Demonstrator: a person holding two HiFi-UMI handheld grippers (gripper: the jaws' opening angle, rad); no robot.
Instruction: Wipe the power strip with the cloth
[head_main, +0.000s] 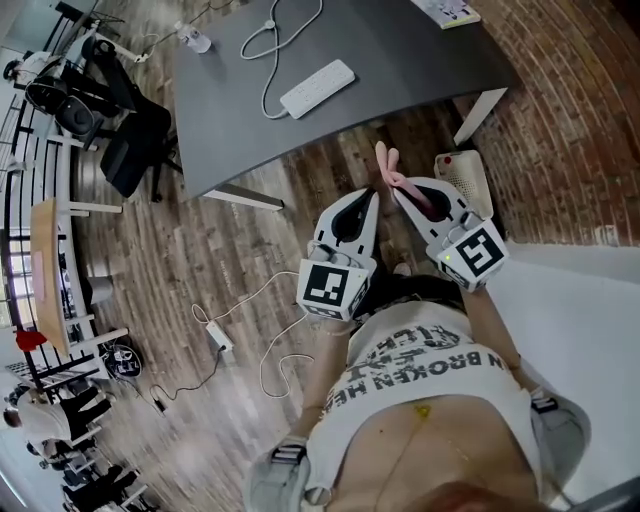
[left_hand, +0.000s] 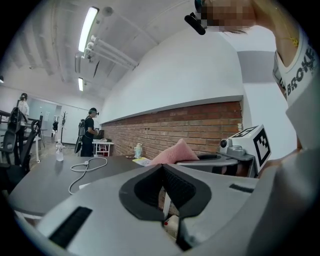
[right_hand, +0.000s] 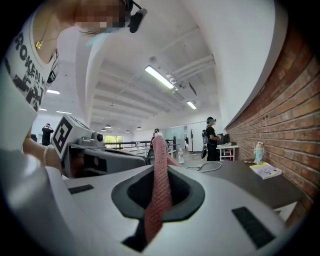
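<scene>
The power strip (head_main: 318, 88) lies flat and slanted on the grey table (head_main: 420, 70), near the middle of the tabletop. It is at about 11 o'clock from the two grippers and well apart from both. Its white cable (head_main: 268, 45) loops away toward 12 o'clock.

The pink cloth (head_main: 384, 160) is off the table, pinched in the right gripper (head_main: 397, 188). In the right gripper view the jaws are clamped on it, and it stands between them as a narrow upright band that pokes out past the tips. The left gripper (head_main: 375, 197) sits just beside it at 9 o'clock, with its jaws pressed together and nothing between them. Both grippers are held over the wooden floor (head_main: 230, 250), short of the table's near edge.

A booklet (head_main: 447, 10) lies at the table's 1 o'clock corner and a clear bottle (head_main: 197, 41) at its 11 o'clock corner. A black chair (head_main: 125, 140) stands at 9 o'clock of the table. A second strip (head_main: 218, 336) lies on the floor at 7 o'clock from the left gripper.
</scene>
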